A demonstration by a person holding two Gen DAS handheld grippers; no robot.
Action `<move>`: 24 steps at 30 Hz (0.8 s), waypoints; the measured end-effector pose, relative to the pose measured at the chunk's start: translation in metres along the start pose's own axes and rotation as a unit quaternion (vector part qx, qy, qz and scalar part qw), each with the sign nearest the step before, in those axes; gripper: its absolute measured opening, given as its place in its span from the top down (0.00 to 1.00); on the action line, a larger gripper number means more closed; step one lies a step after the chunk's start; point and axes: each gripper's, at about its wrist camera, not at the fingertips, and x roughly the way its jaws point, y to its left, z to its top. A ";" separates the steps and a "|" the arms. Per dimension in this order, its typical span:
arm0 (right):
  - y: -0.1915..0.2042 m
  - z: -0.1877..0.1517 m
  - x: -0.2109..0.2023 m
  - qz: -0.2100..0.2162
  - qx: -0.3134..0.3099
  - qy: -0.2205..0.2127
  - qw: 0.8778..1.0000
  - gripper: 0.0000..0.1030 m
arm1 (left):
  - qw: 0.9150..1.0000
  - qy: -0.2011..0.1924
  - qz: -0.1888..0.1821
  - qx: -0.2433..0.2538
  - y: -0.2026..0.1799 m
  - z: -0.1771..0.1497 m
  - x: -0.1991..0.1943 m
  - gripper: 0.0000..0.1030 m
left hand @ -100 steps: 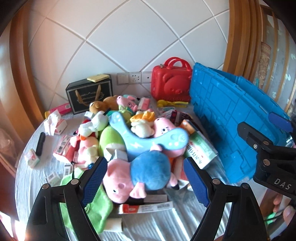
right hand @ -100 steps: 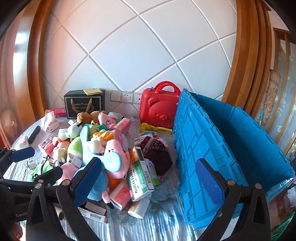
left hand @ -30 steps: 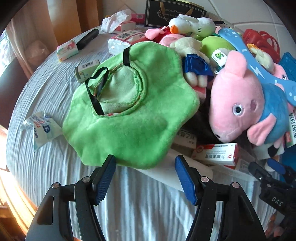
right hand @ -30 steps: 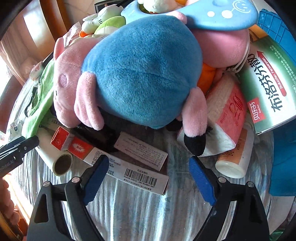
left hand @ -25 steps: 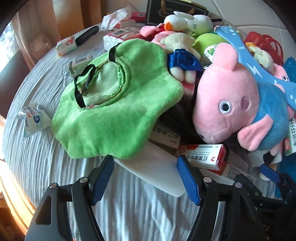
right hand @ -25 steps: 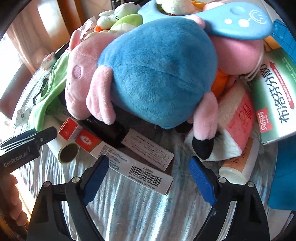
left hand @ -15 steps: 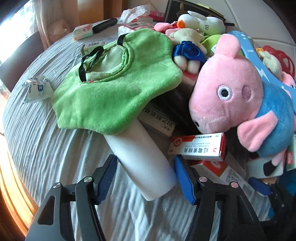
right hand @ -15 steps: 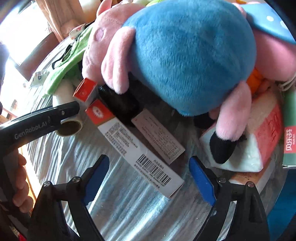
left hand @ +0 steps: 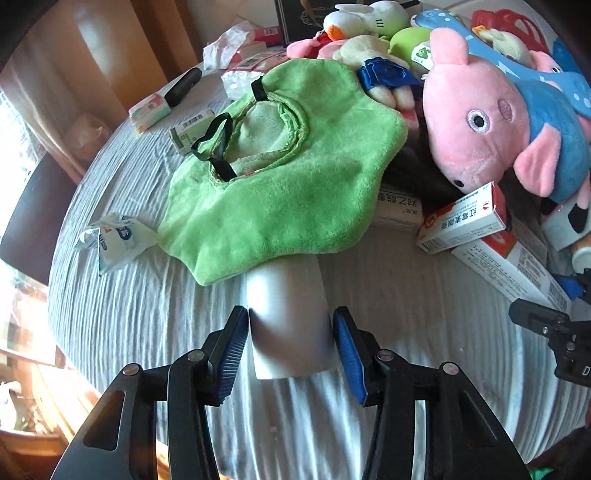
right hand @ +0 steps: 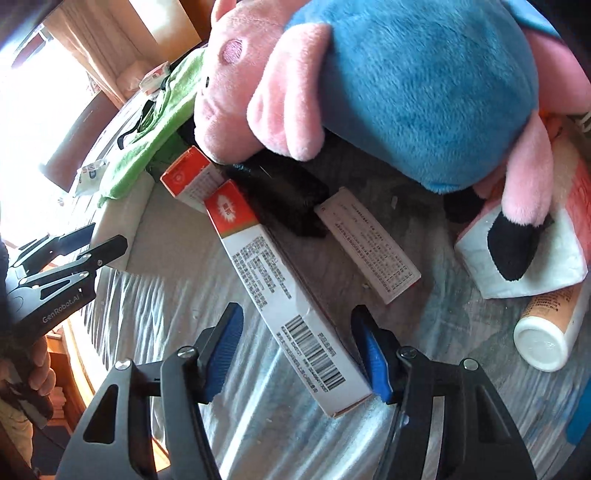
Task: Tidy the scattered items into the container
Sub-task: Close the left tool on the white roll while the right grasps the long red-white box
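A white roll (left hand: 291, 325) lies on the grey tablecloth, its far end under a green cloth (left hand: 280, 177). My left gripper (left hand: 291, 350) straddles its near end with jaws closing, both pads touching its sides. A long white box with a red end and barcode (right hand: 291, 302) lies diagonally between the closing jaws of my right gripper (right hand: 297, 354). The left pad stands clear of it and the right pad is at its near corner. A pink pig plush in blue (right hand: 406, 74) lies just beyond. A sliver of the blue crate (right hand: 580, 424) shows at lower right.
Medicine boxes (left hand: 461, 221), a tissue pack (right hand: 524, 258) and a white bottle (right hand: 546, 332) lie around the pile. Plush toys (left hand: 369, 22) are heaped at the back. A crumpled packet (left hand: 118, 240) and small boxes (left hand: 149, 110) lie left, near the table's round edge (left hand: 55, 332).
Both grippers came lower and closer to the table. The left one slid onto the white roll and narrowed against it. The right jaws narrowed around the barcode box.
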 end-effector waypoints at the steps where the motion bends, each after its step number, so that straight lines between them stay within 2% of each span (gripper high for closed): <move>1: 0.000 0.000 -0.001 -0.008 0.006 -0.011 1.000 0.41 | 1.000 0.000 -0.007 0.003 0.002 0.004 0.004 0.50; 6: 0.008 0.016 0.005 -0.044 0.029 -0.050 0.997 0.41 | 1.000 -0.014 -0.015 0.009 0.001 0.009 0.015 0.55; 9: 0.007 0.017 0.016 -0.058 0.029 -0.047 0.997 0.43 | 0.999 -0.019 -0.042 0.015 0.001 0.001 0.011 0.55; 10: 0.014 0.013 0.016 -0.064 0.029 -0.045 0.996 0.53 | 0.998 -0.019 -0.056 0.017 0.000 -0.003 0.009 0.55; 13: 0.038 0.014 0.026 -0.076 0.037 -0.030 0.996 0.61 | 0.996 -0.027 -0.072 0.036 -0.009 -0.014 0.002 0.55; 17: 0.042 0.011 0.035 -0.067 0.049 -0.015 0.996 0.61 | 0.996 -0.041 -0.061 0.054 -0.021 -0.019 -0.002 0.55; 19: 0.041 0.013 0.034 -0.071 0.055 -0.022 0.996 0.61 | 0.996 -0.028 -0.065 0.052 -0.022 -0.016 0.003 0.55; 20: 0.041 0.014 0.035 -0.070 0.058 -0.027 0.996 0.59 | 0.996 -0.017 -0.069 0.048 -0.019 -0.014 0.008 0.55; 21: 0.041 0.016 0.035 -0.069 0.061 -0.029 0.995 0.49 | 0.996 -0.007 -0.072 0.043 -0.019 -0.014 0.013 0.55; 22: 0.041 0.017 0.036 -0.071 0.061 -0.031 0.995 0.35 | 0.996 -0.010 -0.077 0.033 -0.017 -0.015 0.013 0.56; 24: 0.046 0.019 0.041 -0.076 0.055 -0.033 0.995 0.25 | 0.997 -0.014 -0.075 0.031 -0.019 -0.016 0.012 0.56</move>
